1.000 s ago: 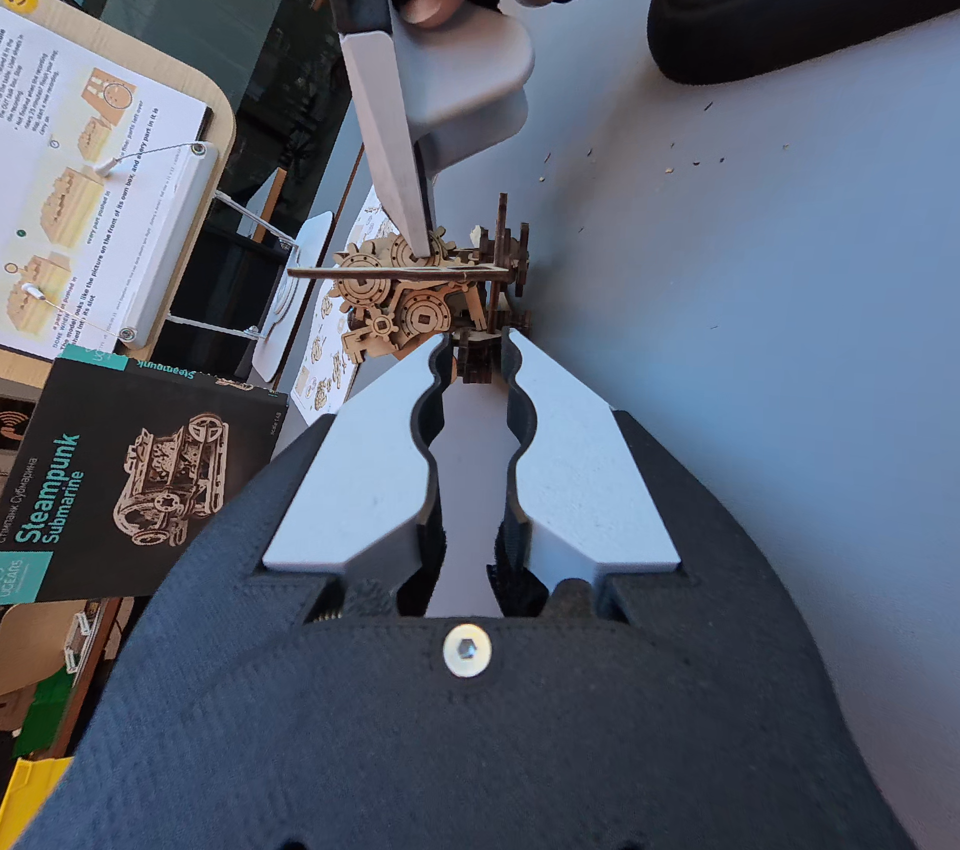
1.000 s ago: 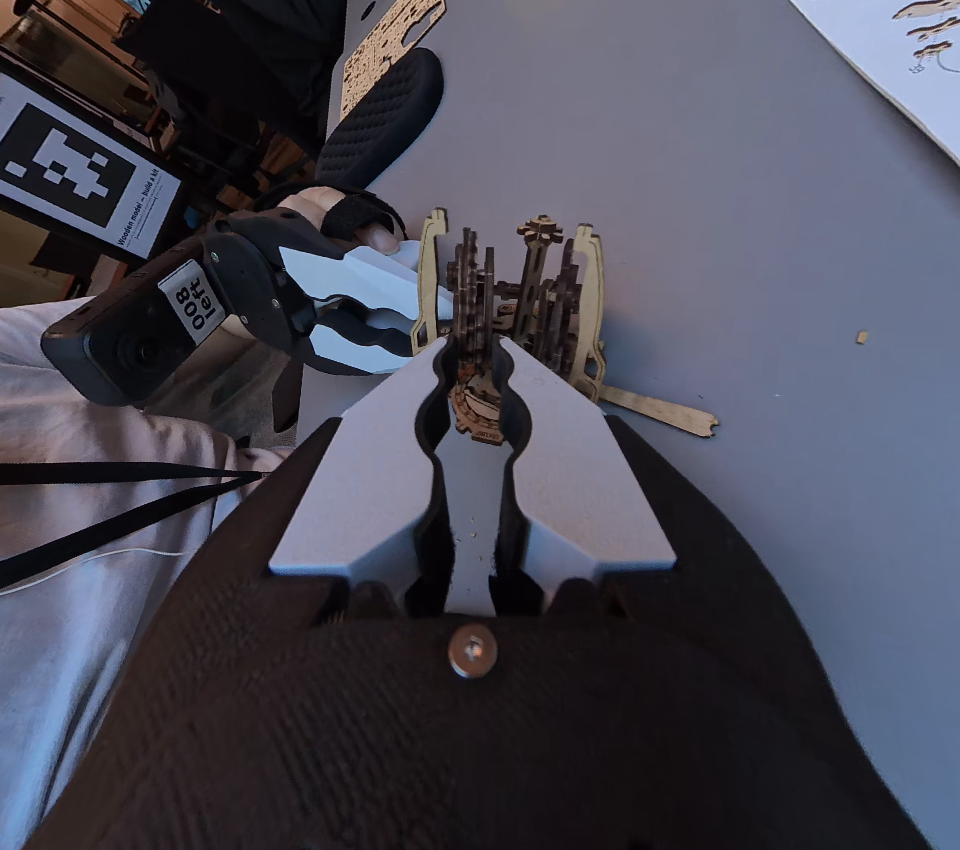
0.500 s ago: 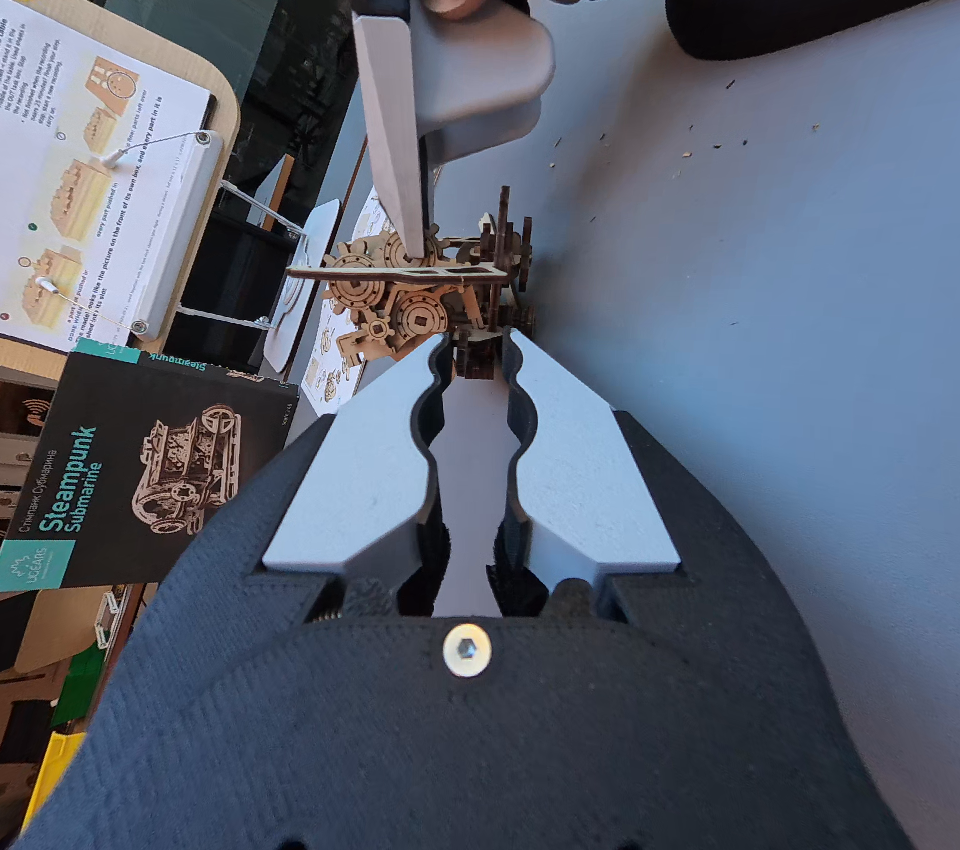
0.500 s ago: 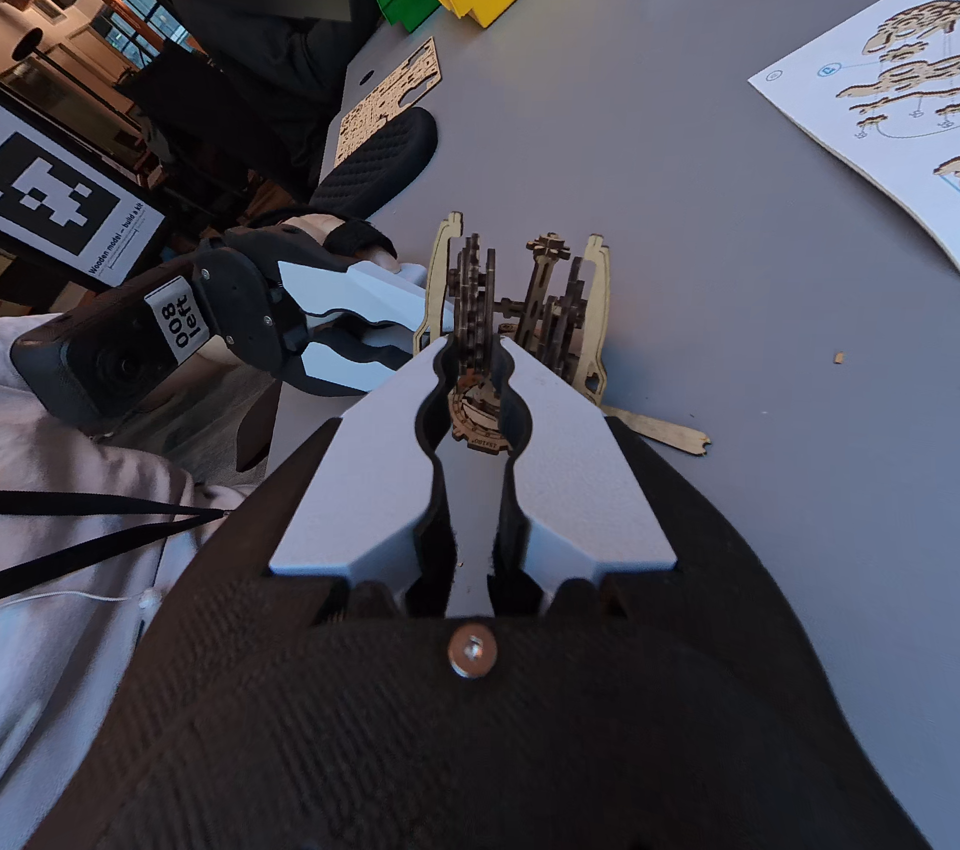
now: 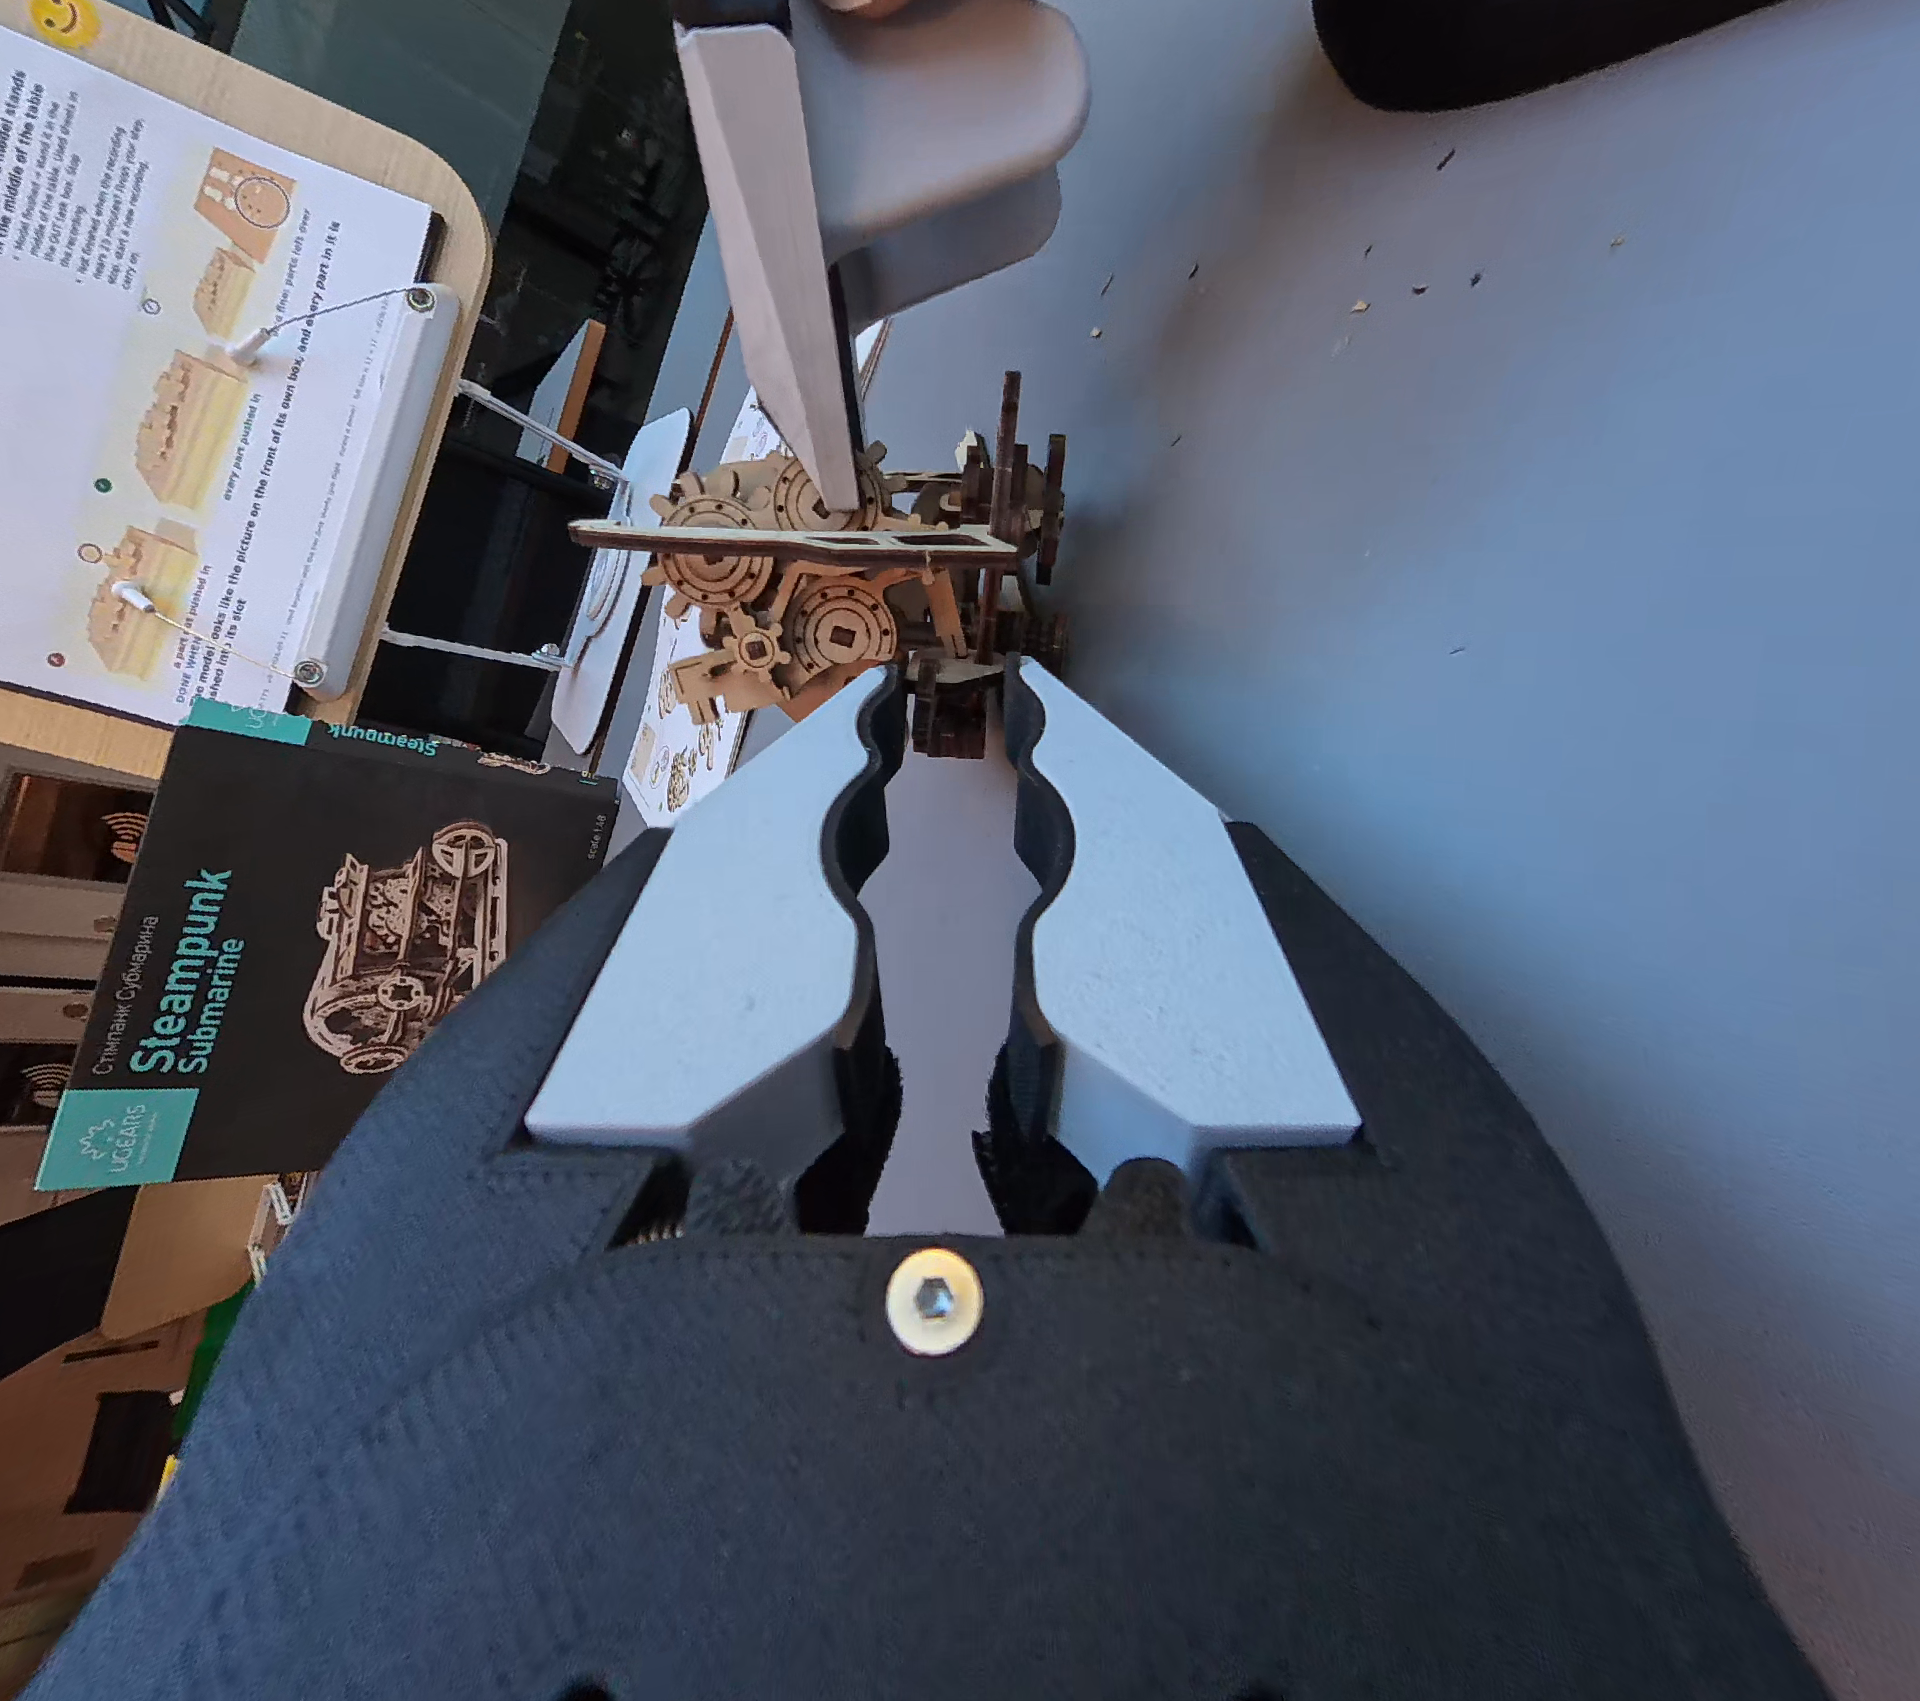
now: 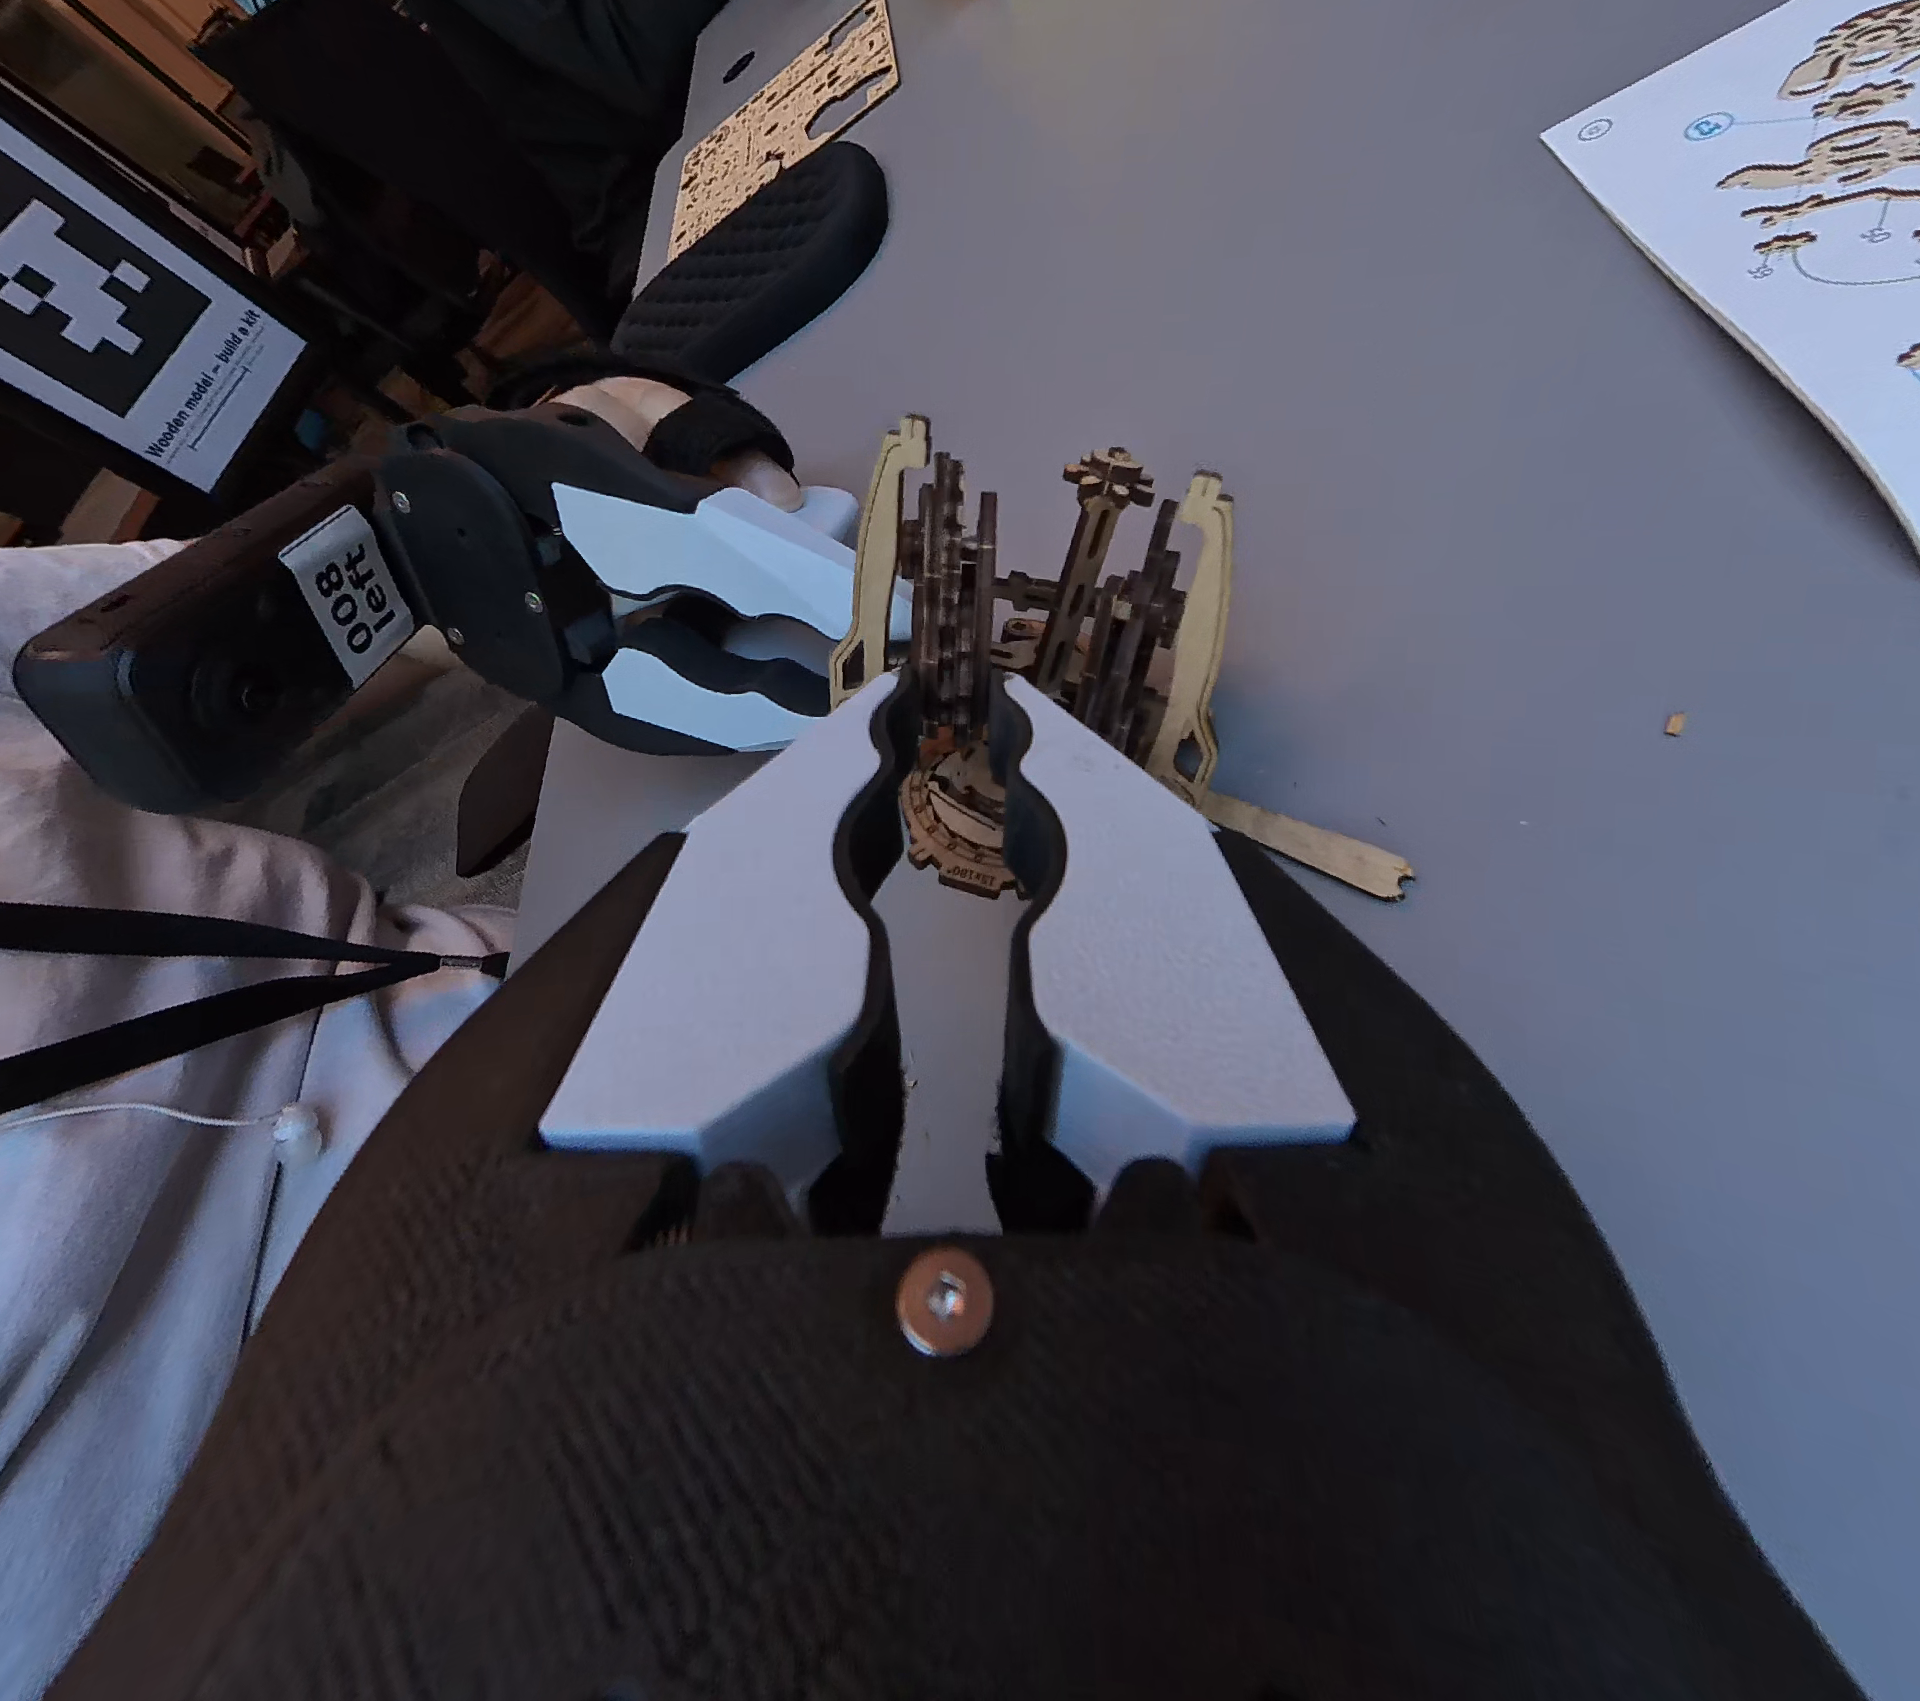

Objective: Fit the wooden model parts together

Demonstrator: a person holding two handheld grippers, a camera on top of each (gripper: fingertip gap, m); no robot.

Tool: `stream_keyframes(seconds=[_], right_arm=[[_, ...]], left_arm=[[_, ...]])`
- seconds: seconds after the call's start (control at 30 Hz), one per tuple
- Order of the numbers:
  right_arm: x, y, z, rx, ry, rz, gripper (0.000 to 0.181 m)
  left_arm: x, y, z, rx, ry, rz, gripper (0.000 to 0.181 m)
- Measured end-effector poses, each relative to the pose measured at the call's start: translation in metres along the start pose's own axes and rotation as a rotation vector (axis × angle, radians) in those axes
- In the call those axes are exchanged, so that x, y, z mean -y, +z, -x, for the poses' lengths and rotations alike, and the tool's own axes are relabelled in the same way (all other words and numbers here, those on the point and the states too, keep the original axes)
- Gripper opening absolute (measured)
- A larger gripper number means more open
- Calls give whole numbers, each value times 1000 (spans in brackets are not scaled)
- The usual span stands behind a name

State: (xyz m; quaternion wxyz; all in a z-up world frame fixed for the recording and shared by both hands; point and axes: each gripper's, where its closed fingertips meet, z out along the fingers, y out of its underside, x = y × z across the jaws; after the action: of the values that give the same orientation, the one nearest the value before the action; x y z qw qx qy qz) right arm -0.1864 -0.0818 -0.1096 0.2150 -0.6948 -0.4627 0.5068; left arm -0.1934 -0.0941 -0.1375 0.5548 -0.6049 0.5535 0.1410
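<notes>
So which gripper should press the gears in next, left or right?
Probably right: the right gripper already clamps the gears, while the left gripper steadies the model on the table.

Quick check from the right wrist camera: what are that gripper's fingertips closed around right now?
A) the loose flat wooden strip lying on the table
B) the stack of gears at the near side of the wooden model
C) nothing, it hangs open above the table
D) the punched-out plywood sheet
B: the right gripper pinches the gear stack of the wooden model, while the flat strip lies free on the table.
</notes>
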Motion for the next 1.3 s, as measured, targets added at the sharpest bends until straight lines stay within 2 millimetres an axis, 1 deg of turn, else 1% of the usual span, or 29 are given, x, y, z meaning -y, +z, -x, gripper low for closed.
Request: stream_keyframes(seconds=[0.1,0.27,0.47,0.57,0.8,1.03,1.3], right_arm=[[0,1,0,-2,-10,23,11],[-6,5,1,4,-17,85,11],[-10,4,1,-3,-20,149,10],[-11,4,1,-18,-34,135,10],[-12,1,3,-52,-56,31,10],[-10,3,1,-47,-50,12,10],[-9,5,-1,-75,-81,-1,10]], left_arm=[[1,0,0,0,3,-3,17],[1,0,0,3,9,-1,17],[1,0,0,0,2,4,17],[0,0,0,-4,-7,10,17],[2,0,-1,-17,-20,1,17],[0,0,1,-25,-42,10,16],[-2,2,2,-38,-88,29,16]])
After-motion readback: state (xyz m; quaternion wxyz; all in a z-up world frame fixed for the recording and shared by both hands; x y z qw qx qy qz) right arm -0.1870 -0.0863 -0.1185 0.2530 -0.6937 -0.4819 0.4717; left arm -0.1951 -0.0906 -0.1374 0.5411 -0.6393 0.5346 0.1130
